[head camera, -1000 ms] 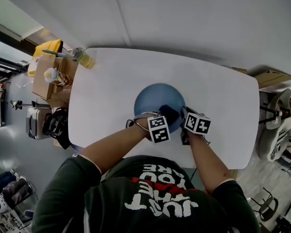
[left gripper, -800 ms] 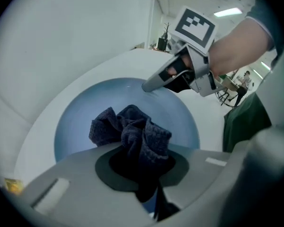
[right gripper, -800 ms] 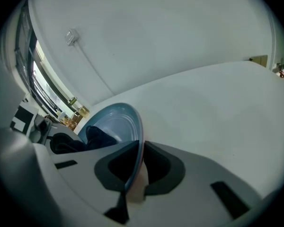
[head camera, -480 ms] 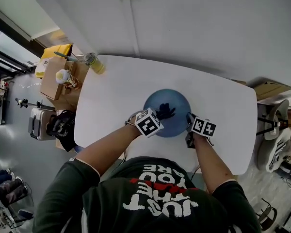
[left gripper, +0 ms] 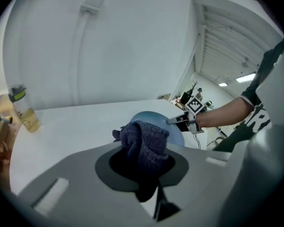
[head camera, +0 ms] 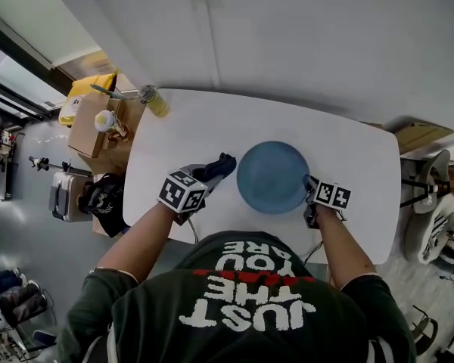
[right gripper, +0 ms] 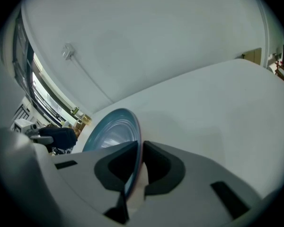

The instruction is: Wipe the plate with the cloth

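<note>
A round blue plate (head camera: 272, 177) is held above the white table (head camera: 212, 119), tilted a little. My right gripper (head camera: 310, 190) is shut on its right rim; in the right gripper view the plate (right gripper: 114, 129) stands on edge between the jaws of the right gripper (right gripper: 135, 167). A dark blue cloth (head camera: 220, 165) hangs bunched in my left gripper (head camera: 209, 174), which is shut on it and sits left of the plate, apart from it. The left gripper view has the cloth (left gripper: 146, 148) spilling out of the left gripper (left gripper: 144, 162), with the plate (left gripper: 154, 124) beyond.
A bottle of yellow liquid (head camera: 153, 100) stands at the table's far left corner, seen too as the bottle (left gripper: 24, 112). Cardboard boxes (head camera: 91, 123) and bags lie on the floor to the left. Chairs (head camera: 435, 210) stand to the right.
My left gripper has lifted the cloth off the plate and swung it left, clear of the plate's edge. The right gripper has kept its hold on the rim and shifted slightly.
</note>
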